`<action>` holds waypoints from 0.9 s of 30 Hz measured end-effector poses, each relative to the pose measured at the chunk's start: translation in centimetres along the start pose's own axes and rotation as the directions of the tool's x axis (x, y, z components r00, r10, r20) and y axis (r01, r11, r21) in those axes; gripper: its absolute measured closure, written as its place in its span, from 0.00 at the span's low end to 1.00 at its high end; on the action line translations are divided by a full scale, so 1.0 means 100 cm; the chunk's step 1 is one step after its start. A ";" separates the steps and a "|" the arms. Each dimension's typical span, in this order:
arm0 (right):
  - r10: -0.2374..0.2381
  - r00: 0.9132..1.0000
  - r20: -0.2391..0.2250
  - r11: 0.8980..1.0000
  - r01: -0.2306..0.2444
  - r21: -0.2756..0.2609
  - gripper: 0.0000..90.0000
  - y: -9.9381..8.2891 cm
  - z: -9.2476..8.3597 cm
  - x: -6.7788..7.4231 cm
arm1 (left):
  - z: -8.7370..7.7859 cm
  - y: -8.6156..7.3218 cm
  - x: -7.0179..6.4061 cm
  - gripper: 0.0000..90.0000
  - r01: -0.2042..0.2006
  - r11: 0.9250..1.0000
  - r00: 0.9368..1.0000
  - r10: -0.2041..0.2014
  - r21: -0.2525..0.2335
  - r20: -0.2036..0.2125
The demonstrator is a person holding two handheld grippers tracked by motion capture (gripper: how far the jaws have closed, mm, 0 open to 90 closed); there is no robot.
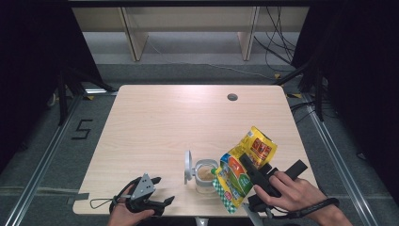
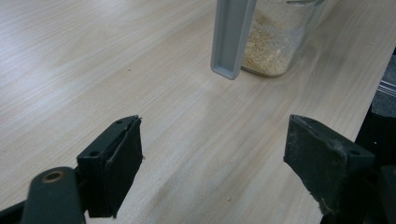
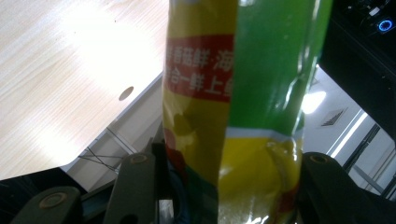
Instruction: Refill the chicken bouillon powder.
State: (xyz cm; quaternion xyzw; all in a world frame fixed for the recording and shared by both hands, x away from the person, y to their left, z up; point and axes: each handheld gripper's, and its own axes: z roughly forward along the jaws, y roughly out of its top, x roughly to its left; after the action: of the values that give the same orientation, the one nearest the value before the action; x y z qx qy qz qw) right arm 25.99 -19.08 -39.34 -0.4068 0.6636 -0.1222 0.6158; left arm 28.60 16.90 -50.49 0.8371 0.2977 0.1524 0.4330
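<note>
A yellow and green snack bag hangs tilted over the table's front right, its lower end beside a glass jar. My right gripper is shut on the bag, which bulges between the two jaws. The jar holds beige granules, and its grey hinged lid stands open on the left side. My left gripper rests near the front edge, left of the jar. It is open, with bare wood between its pads.
The light wooden table has a round cable hole at its far right. Behind the table stand pale shelf legs and loose cables on the floor. Metal floor rails run along both sides.
</note>
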 end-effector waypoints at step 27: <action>-0.011 1.000 0.003 1.000 0.011 -0.001 0.65 0.000 0.001 -0.001 | 0.001 0.000 -0.001 0.21 0.023 1.000 1.000 -0.023 -0.012 0.005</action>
State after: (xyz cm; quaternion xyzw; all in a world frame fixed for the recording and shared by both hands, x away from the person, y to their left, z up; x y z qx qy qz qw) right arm 26.03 -18.97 -39.26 -0.4111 0.6605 -0.1245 0.6158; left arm 28.51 16.78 -50.55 0.8314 0.3052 0.1472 0.4403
